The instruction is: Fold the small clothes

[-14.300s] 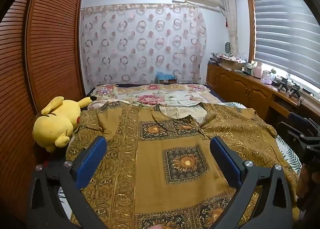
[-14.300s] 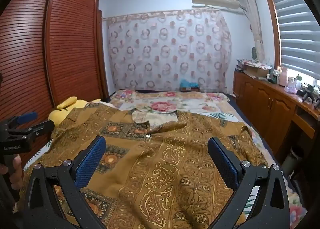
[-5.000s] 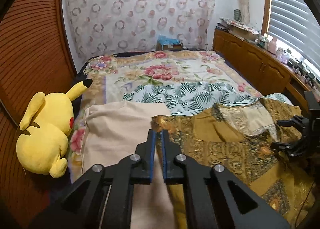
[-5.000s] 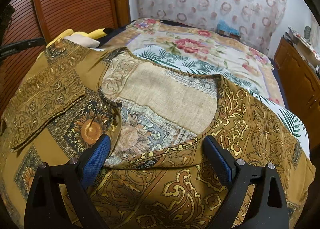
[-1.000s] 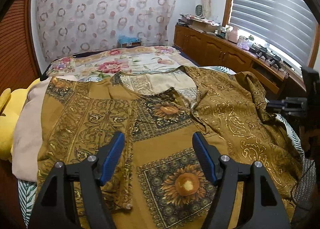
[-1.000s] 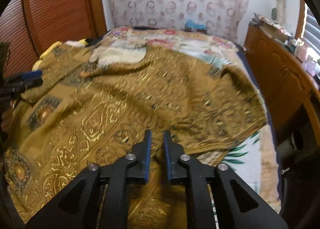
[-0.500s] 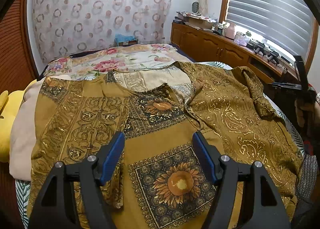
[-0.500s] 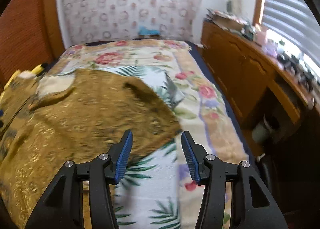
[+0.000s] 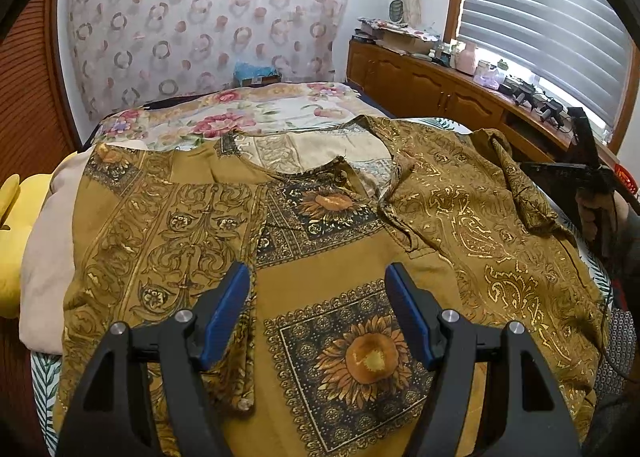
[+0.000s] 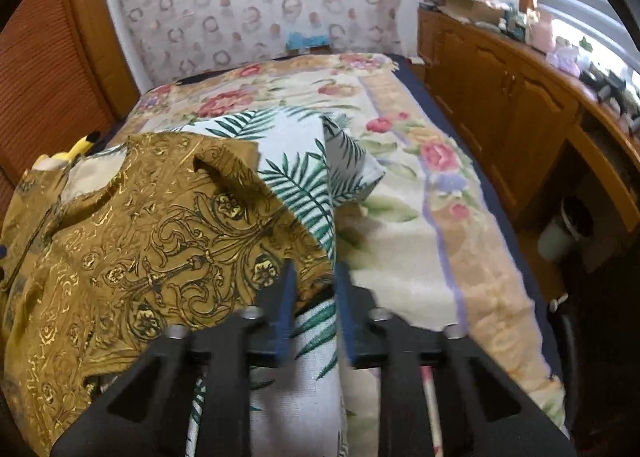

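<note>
A mustard shirt [image 9: 200, 225] with gold scrolls and sunflower squares lies spread front-up on the bed. My left gripper [image 9: 318, 285] hovers over its lower middle, open, with nothing pinched between the blue pads. In the right wrist view the shirt [image 10: 160, 241] fills the left side, with a loose corner hanging at its right edge. My right gripper [image 10: 316, 289] is at that corner. Its jaws are closing and stand almost together, with the corner of the fabric between the pads. A hand [image 9: 600, 213] holds that gripper at the shirt's far right side.
The bed has a floral cover [image 10: 400, 217] and a leaf-print sheet [image 10: 304, 185]. A yellow plush toy [image 9: 12, 241] and a beige cloth [image 9: 44, 241] lie at the left. Wooden cabinets [image 9: 440, 89] run along the right, and a slatted wardrobe [image 10: 60, 57] stands left.
My right gripper swung right off the shirt's middle to its right edge, opened on the way and closed again around the corner. The left gripper and the shirt's spread stay as before.
</note>
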{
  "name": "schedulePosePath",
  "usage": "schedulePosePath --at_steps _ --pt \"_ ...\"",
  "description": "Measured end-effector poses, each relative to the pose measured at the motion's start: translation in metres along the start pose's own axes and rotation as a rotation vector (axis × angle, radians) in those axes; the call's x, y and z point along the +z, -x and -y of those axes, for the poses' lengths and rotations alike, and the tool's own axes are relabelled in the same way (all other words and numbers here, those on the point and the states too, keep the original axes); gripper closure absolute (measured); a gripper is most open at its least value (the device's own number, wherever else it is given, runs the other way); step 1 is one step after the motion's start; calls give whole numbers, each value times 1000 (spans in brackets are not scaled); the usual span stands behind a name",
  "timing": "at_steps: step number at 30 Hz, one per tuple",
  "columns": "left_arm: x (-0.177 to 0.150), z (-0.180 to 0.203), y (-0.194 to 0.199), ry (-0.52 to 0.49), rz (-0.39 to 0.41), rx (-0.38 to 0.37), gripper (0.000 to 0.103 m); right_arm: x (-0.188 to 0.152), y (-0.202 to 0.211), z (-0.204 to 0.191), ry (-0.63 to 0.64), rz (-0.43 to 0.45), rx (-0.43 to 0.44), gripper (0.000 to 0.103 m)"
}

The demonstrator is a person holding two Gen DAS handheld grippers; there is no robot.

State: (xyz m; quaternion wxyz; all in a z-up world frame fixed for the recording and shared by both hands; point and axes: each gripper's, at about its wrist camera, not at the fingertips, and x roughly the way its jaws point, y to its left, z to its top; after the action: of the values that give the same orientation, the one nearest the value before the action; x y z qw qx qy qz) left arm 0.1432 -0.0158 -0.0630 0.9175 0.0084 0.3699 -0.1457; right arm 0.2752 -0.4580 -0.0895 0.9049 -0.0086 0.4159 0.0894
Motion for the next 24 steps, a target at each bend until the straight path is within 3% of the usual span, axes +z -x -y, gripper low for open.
schedulePosePath --at_steps 3,15,24 --pt "-1 -1 1 0 0 4 33 5 8 -13 34 27 37 98" --pt "-4 -18 10 33 17 19 33 42 33 -109 214 111 186 99" --pt "-6 -27 14 52 22 33 33 82 21 -194 331 129 308 99"
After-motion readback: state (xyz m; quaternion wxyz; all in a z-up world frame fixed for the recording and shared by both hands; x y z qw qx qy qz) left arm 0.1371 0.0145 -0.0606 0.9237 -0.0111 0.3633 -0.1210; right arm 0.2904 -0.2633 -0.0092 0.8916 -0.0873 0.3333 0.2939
